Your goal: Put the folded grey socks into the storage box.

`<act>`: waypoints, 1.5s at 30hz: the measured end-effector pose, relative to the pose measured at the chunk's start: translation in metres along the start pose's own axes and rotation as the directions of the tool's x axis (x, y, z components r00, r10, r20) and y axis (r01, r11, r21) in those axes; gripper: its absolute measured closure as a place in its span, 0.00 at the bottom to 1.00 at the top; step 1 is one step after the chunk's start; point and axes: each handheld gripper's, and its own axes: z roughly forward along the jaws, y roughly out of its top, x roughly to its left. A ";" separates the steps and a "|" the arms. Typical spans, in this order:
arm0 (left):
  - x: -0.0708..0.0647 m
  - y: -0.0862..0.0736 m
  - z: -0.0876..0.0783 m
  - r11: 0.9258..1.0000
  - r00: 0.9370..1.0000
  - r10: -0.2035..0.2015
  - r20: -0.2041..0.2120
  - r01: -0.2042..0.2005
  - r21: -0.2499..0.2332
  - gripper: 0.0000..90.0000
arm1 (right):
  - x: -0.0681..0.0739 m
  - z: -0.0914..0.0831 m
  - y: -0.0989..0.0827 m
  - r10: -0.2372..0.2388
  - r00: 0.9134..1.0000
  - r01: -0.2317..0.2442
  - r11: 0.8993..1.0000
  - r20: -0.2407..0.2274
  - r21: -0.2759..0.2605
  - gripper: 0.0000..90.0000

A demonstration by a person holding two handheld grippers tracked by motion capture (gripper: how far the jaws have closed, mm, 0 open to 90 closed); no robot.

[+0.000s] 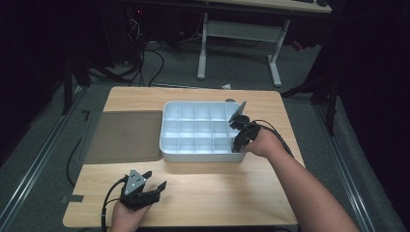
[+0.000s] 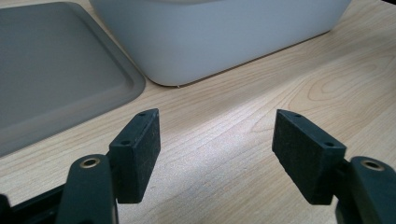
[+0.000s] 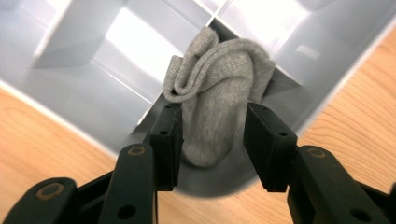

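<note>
A rolled grey sock (image 3: 219, 79) lies in the near right corner compartment of a white divided box (image 1: 203, 157). My right gripper (image 1: 238, 145) points down into that compartment, its grey plate standing above the box's right edge. In the right gripper view my right gripper (image 3: 212, 116) has its jaws on either side of the sock; the left pad sits beside the sock and a thin gap shows at the right pad. My left gripper (image 1: 155, 179) rests low over the table's front left, open with nothing between its fingers. The left gripper (image 2: 215, 126) faces the box wall (image 2: 210, 37).
A flat grey tray-like lid (image 1: 123, 137) lies on the wooden table (image 1: 217, 193) just left of the box, and the lid (image 2: 46, 70) shows at the left in the left gripper view. The box's other compartments look empty. A desk frame and cables stand on the floor beyond the table.
</note>
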 end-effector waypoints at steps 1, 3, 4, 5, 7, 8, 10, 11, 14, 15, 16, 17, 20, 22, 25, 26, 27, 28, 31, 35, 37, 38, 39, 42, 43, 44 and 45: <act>0.000 0.000 0.001 1.000 1.000 0.000 -0.002 0.000 -0.003 0.36 | 0.001 -0.003 -0.001 0.011 1.000 -0.011 1.000 -0.004 -0.004 0.75; -0.001 0.000 0.001 1.000 1.000 0.001 -0.001 -0.001 -0.001 0.37 | 0.002 -0.006 -0.003 0.014 1.000 -0.014 1.000 -0.003 -0.008 0.89; -0.001 0.000 0.001 1.000 1.000 0.002 -0.001 -0.002 -0.002 0.37 | 0.002 -0.005 -0.003 -0.002 1.000 0.002 1.000 0.009 -0.011 0.94; -0.001 0.000 0.001 1.000 1.000 0.002 0.000 -0.002 -0.001 0.37 | 0.003 -0.002 -0.003 -0.001 1.000 0.001 1.000 0.014 -0.004 0.97; -0.001 0.000 0.000 1.000 1.000 -0.001 0.000 0.001 -0.003 0.37 | 0.004 0.008 -0.003 -0.005 1.000 0.005 1.000 0.021 0.022 1.00; -0.001 0.000 0.000 1.000 1.000 0.000 -0.001 0.000 -0.003 0.37 | 0.005 0.014 -0.003 0.008 0.999 -0.010 0.999 0.031 0.040 1.00; -0.001 0.000 0.000 1.000 1.000 0.000 -0.002 0.000 -0.003 0.37 | 0.005 0.019 -0.002 0.013 0.999 -0.015 0.999 0.038 0.051 1.00; 0.000 0.000 0.000 1.000 1.000 -0.002 -0.001 0.002 -0.002 0.37 | 0.005 0.029 -0.001 0.006 0.999 -0.008 0.998 0.041 0.065 1.00; 0.001 0.000 0.000 1.000 1.000 -0.005 -0.003 0.005 -0.004 0.37 | 0.005 0.032 -0.001 -0.004 0.999 0.001 0.998 0.042 0.064 1.00; 0.001 -0.001 0.000 1.000 1.000 -0.007 -0.004 0.007 -0.003 0.37 | 0.006 0.031 -0.001 0.006 0.999 -0.008 0.998 0.037 0.061 0.99; 0.001 -0.001 0.000 1.000 1.000 -0.006 -0.004 0.006 -0.002 0.37 | 0.005 0.029 -0.001 -0.001 1.000 -0.001 0.998 0.028 0.057 0.98; 0.001 -0.001 0.000 1.000 1.000 -0.005 -0.003 0.005 -0.001 0.37 | 0.004 0.025 -0.002 0.002 1.000 -0.003 0.999 0.021 0.050 0.98; 0.000 -0.001 0.001 1.000 1.000 0.001 0.000 -0.001 0.002 0.37 | 0.002 0.011 -0.001 0.010 1.000 -0.010 1.000 0.014 0.008 0.99; -0.001 0.000 0.001 1.000 1.000 0.002 0.001 -0.002 0.002 0.37 | 0.003 0.003 0.002 0.012 1.000 -0.011 1.000 0.026 -0.027 1.00; -0.001 0.000 0.001 1.000 1.000 0.000 0.001 0.000 0.000 0.37 | 0.005 0.001 0.007 0.013 0.998 -0.011 0.999 0.057 -0.043 1.00; -0.001 0.000 0.001 1.000 1.000 0.000 0.001 0.000 0.000 0.37 | 0.005 0.001 0.007 0.013 0.998 -0.011 0.999 0.057 -0.043 1.00; -0.001 0.000 0.001 1.000 1.000 -0.001 0.001 0.001 0.000 0.37 | 0.006 0.003 0.009 0.024 0.998 -0.021 0.999 0.061 -0.036 1.00; -0.001 -0.001 0.000 1.000 1.000 -0.001 0.000 0.001 0.001 0.37 | 0.007 0.006 0.013 0.016 0.997 -0.014 0.999 0.069 -0.031 1.00; -0.001 -0.001 0.000 1.000 1.000 -0.004 0.002 0.004 0.000 0.37 | 0.010 0.020 0.022 0.000 0.995 0.000 1.000 0.098 0.002 1.00; 0.000 -0.001 -0.001 1.000 1.000 -0.006 0.001 0.006 0.001 0.37 | 0.008 0.034 0.030 0.022 0.995 -0.027 0.998 0.096 0.051 1.00; 0.001 -0.002 -0.001 1.000 1.000 -0.008 0.003 0.008 0.000 0.37 | 0.010 0.038 0.032 0.027 0.995 -0.034 0.997 0.100 0.068 1.00; 0.001 -0.002 -0.001 1.000 1.000 -0.007 0.004 0.007 0.001 0.37 | 0.009 0.039 0.033 0.024 0.995 -0.031 0.997 0.101 0.074 1.00; 0.001 -0.002 -0.001 1.000 1.000 -0.007 0.004 0.007 0.001 0.37 | 0.009 0.040 0.034 0.029 0.995 -0.037 0.996 0.098 0.080 1.00; 0.000 -0.002 -0.001 1.000 1.000 -0.005 0.006 0.005 0.004 0.37 | 0.007 0.042 0.034 0.028 0.996 -0.036 0.996 0.087 0.084 1.00; 0.000 -0.002 -0.001 1.000 1.000 -0.005 0.006 0.005 0.004 0.37 | 0.007 0.042 0.034 0.025 0.996 -0.032 0.996 0.087 0.083 1.00; 0.000 -0.002 -0.001 1.000 1.000 -0.005 0.007 0.005 0.004 0.37 | 0.007 0.043 0.034 0.034 0.995 -0.041 0.996 0.090 0.083 1.00; 0.000 -0.002 -0.001 1.000 1.000 -0.005 0.006 0.005 0.004 0.37 | 0.007 0.043 0.034 0.033 0.996 -0.040 0.996 0.089 0.080 1.00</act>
